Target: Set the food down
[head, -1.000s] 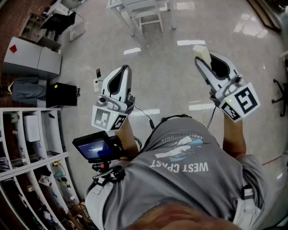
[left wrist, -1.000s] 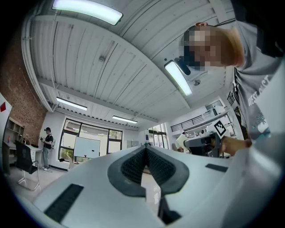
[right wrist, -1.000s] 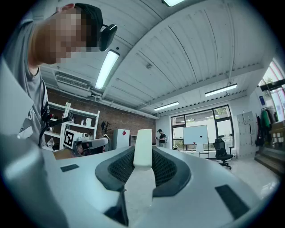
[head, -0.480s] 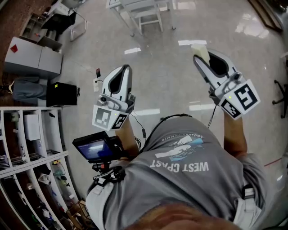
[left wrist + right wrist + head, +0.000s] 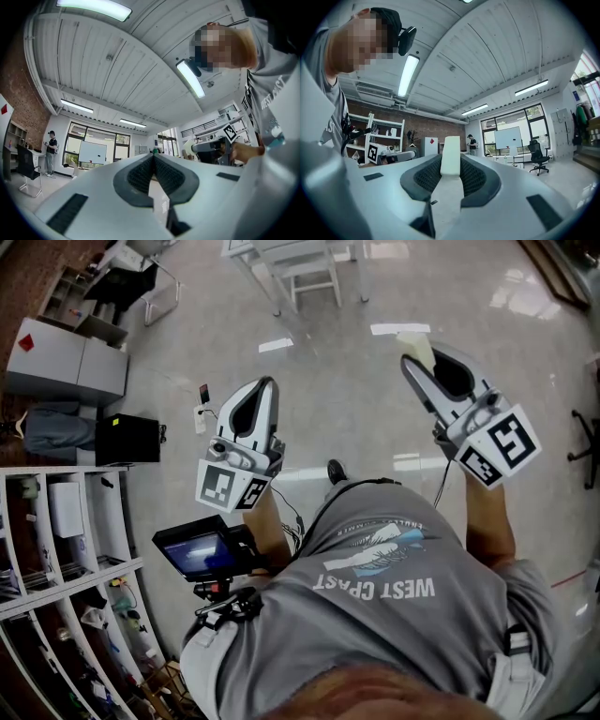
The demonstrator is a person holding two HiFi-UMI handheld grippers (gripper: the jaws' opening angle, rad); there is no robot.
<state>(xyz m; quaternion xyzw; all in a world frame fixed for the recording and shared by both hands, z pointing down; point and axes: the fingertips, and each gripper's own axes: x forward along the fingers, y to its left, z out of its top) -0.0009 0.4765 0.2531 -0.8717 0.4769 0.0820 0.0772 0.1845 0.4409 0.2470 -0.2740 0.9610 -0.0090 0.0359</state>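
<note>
- The right gripper (image 5: 451,161) is clamped on the food (image 5: 451,155), a pale cream block. The dark pads press on both its flanks, and the jaws stand partly apart at the block's width.
- The block's long axis runs along the jaws and its far end sticks out past the tips. In the head view the food (image 5: 416,345) sits at the upper right, at the nose of the right gripper (image 5: 412,357), pointing up and slightly left in the frame.
- The left gripper (image 5: 153,161) has its jaws together with nothing between them. In the head view the left gripper (image 5: 264,385) sits left of centre, well apart from the block.
- Below the food only the glossy floor (image 5: 356,399) shows, with no surface to set it on.
- The nearest likely surface is the white table frame (image 5: 300,268) at the top centre. It lies up and left of the block, roughly along its long axis. That is a judgement, since the task names no spot.
- Against the earlier frames the grip and the block's pose are unchanged. The left gripper has drifted slightly right, a dark shoe (image 5: 336,470) has come into view at the centre, and the floor has slid a little, so the person seems to be walking.
</note>
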